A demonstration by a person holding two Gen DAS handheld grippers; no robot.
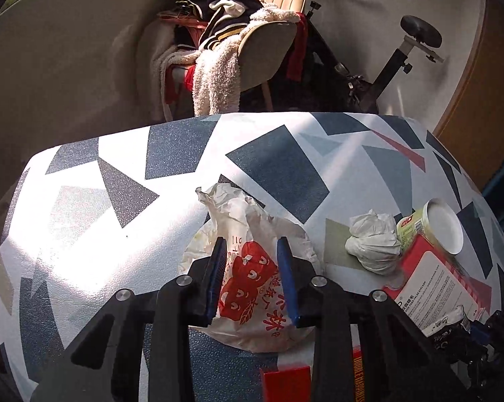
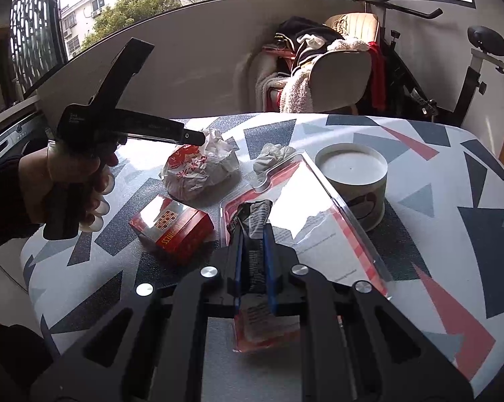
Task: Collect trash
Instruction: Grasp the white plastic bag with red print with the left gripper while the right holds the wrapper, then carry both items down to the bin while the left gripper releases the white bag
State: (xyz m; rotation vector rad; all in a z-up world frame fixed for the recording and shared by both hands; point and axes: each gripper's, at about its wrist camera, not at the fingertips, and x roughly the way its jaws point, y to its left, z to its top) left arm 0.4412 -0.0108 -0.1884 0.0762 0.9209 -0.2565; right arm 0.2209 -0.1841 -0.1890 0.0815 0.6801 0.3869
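While the left gripper sits with its blue fingers either side of the crumpled red-printed bag, pads pressing into the paper, the right gripper is clamped on a dark wrapper lying over the clear blister pack. Both closed on trash, then! The bag lies mid-table, near edge; a tissue wad sits just right of it, and a white-lidded tub stands at the far right. A red box rests near the left, between bag and the person's hand.

What could go wrong? The bag is soft, loose paper: the grip looks to catch only its near folds, so a quick lift could let it slide out or tear. On the right, the wrapper may drag the blister pack along, and that pack touches the tub, so a sideways pull could shove it. The two grippers work close together too, and crossing paths risks a knock.
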